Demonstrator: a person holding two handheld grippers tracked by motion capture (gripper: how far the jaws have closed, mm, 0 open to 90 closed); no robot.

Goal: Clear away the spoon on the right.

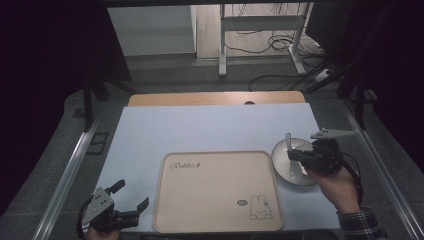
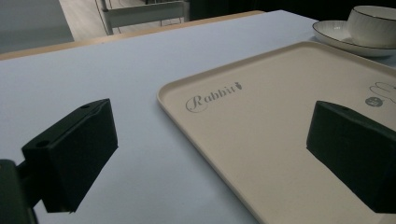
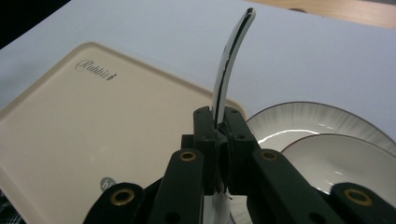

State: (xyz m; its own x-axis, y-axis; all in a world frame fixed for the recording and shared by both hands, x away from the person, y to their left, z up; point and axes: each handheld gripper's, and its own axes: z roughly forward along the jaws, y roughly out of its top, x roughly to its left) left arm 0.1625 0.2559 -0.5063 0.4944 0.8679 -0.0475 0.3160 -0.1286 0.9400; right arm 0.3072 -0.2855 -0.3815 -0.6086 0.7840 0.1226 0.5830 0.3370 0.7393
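Note:
A white ceramic spoon (image 3: 228,70) with a dark edge stands up between the jaws of my right gripper (image 3: 219,123), which is shut on it. In the high view that gripper (image 1: 296,156) hovers over a white plate (image 1: 280,161) at the tray's right, with the spoon handle (image 1: 288,142) pointing up. A white bowl (image 3: 345,156) sits on the plate (image 3: 289,116). The beige rabbit-print tray (image 1: 215,192) lies in the middle of the table. My left gripper (image 1: 132,194) rests open near the front left corner, beside the tray's left edge, holding nothing.
A pale blue mat (image 1: 200,130) covers the table, with a wooden strip (image 1: 215,98) along its far edge. From the left gripper view the bowl (image 2: 373,23) and plate (image 2: 334,35) stand beyond the tray (image 2: 280,116). Desk legs and cables (image 1: 270,45) lie on the floor behind.

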